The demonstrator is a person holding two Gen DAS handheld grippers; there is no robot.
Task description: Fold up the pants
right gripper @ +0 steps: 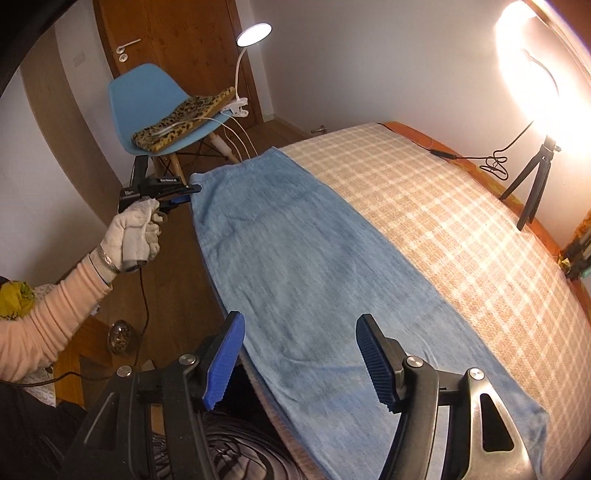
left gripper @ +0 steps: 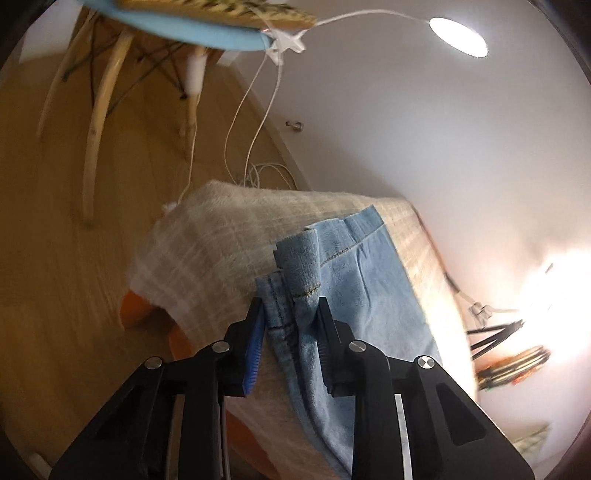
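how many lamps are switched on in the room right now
2. A small white clip lamp is clamped to the blue chair beyond the pants. A much brighter light on a black tripod stands on the bed's far right side. Others may be out of view.

chair (left gripper: 155,33): seat cut by top edge, motion-blurred | pants (right gripper: 317,280): near end behind right tool (right gripper: 299,354)

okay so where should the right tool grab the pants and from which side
Probably the near end of the pants, just ahead of the open right tool. The cloth lies flat along the bed edge, so come in low from that edge and pinch the hem. The left tool already holds the far end.
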